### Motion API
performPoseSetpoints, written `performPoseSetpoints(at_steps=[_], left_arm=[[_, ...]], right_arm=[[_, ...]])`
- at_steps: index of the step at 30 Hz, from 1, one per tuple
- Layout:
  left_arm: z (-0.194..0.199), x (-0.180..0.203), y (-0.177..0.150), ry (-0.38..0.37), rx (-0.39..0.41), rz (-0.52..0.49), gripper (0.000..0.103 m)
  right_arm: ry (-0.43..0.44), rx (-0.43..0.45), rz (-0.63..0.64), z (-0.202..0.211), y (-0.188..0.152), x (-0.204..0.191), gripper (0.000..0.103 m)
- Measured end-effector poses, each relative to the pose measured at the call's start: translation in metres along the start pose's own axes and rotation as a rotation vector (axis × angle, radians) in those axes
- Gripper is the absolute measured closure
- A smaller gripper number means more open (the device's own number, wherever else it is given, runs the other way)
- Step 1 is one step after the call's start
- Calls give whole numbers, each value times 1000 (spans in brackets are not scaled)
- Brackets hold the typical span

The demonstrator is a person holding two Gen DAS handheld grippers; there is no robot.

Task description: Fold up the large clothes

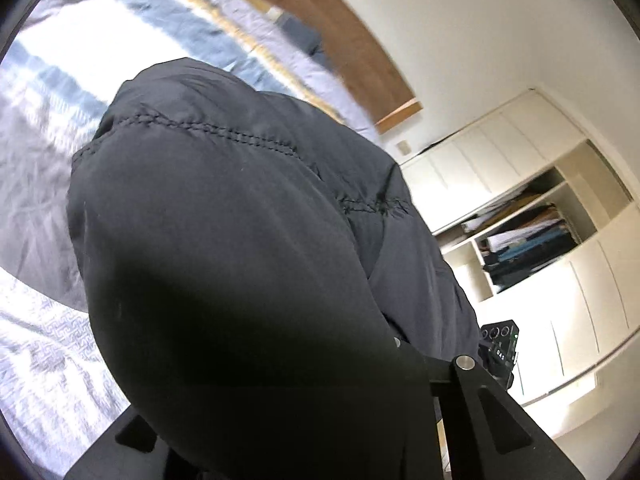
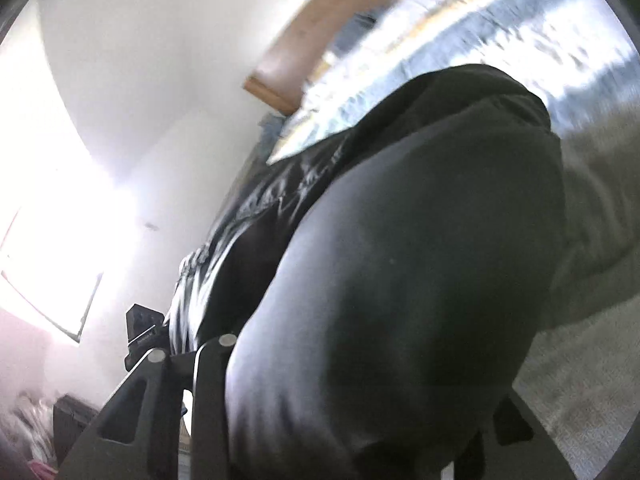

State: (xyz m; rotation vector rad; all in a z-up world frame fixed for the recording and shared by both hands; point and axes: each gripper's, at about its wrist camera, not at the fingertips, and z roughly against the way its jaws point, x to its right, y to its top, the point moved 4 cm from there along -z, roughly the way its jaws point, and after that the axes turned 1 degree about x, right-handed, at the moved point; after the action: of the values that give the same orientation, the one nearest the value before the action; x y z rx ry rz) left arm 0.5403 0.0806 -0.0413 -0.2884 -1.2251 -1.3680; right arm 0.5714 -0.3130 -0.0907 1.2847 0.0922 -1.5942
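Note:
A large black padded jacket [image 1: 240,240] with stitched seams fills the middle of the left wrist view, draped over my left gripper [image 1: 304,412], which is shut on it; the fingertips are hidden under the fabric. In the right wrist view the same black jacket [image 2: 400,260] bulges over my right gripper [image 2: 332,400], which is shut on it too, fingertips hidden. The jacket hangs between the two grippers, lifted above the bed [image 1: 48,152]. The other gripper's camera body shows at each view's edge [image 1: 500,348] [image 2: 140,332].
The bed has a pale patterned sheet and a blue, white and yellow striped blanket [image 1: 192,12], with a wooden headboard [image 1: 352,44] behind. A white wardrobe with open shelves of folded clothes [image 1: 528,240] stands to the right. A bright window [image 2: 44,260] is on the left.

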Motion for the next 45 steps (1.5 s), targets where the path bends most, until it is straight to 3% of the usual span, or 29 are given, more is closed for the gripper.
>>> performPoseSetpoints(at_steps=[5, 8, 11, 14, 17, 21, 23, 26, 33, 40, 45], left_arm=[[41, 11, -18, -40, 28, -38, 83], [23, -9, -34, -20, 0, 7, 82], [2, -46, -54, 106, -70, 31, 79], [-6, -78, -61, 210, -103, 50, 65], [7, -96, -58, 229, -84, 99, 47], [51, -101, -49, 256, -39, 94, 27], [73, -98, -47, 315, 3, 65, 14], [115, -104, -40, 384, 52, 40, 11], [171, -62, -67, 487, 104, -52, 11], [176, 6, -119, 563, 144, -227, 6], [176, 53, -169, 594, 185, -326, 1]], right_arm=[[85, 35, 56, 31, -11, -41, 68], [85, 14, 39, 33, -37, -37, 68], [14, -36, -1, 18, -61, -13, 68], [-95, -87, -61, 4, -87, 18, 65], [-150, -69, -100, 10, -93, 28, 56], [-278, -68, -78, 35, -99, 23, 47], [-316, -50, -81, 68, -109, 26, 46], [-397, -25, -71, 92, -115, 19, 44], [-489, 57, -6, 159, -131, -7, 43], [-542, 127, 107, 208, -162, -69, 43], [-606, 154, 237, 212, -197, -123, 43]])
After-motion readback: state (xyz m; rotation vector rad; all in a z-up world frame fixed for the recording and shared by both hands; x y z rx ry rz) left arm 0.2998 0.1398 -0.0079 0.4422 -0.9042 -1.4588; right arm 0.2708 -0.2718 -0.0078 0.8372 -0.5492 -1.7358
